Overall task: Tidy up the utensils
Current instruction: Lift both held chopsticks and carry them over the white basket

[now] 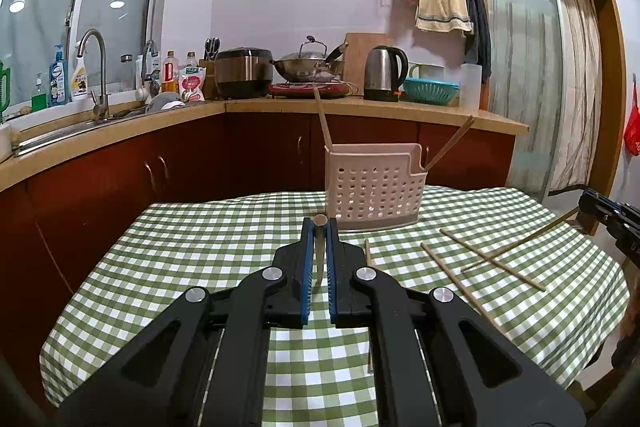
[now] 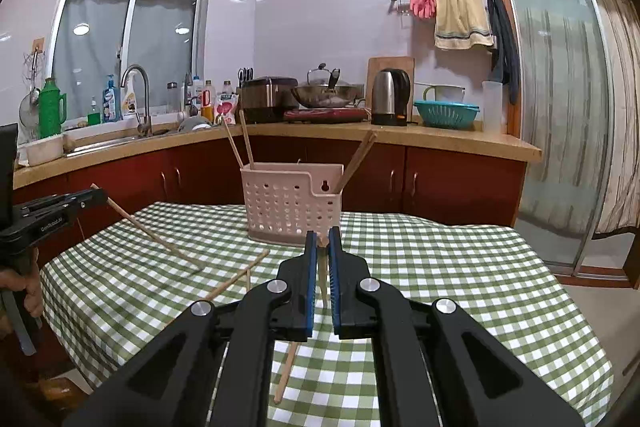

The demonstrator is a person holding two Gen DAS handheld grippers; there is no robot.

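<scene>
A pink perforated utensil basket (image 1: 374,183) (image 2: 291,203) stands on the green checked table, with several chopsticks leaning in it. My left gripper (image 1: 319,227) is shut on one chopstick (image 1: 319,255), held above the table in front of the basket; it shows from the side in the right wrist view (image 2: 148,229). My right gripper (image 2: 322,237) is shut on another chopstick (image 2: 322,277), which hangs below the fingers (image 2: 286,375). In the left wrist view the right gripper (image 1: 608,213) is at the right edge, with its chopstick (image 1: 520,241) slanting down. Loose chopsticks (image 1: 492,259) (image 2: 236,277) lie on the cloth.
The table (image 1: 200,247) has edges on all sides, with red cabinets and a counter behind. The counter holds a sink, bottles, rice cooker, wok, kettle (image 1: 384,73) and teal colander. A sliding glass door is at the right.
</scene>
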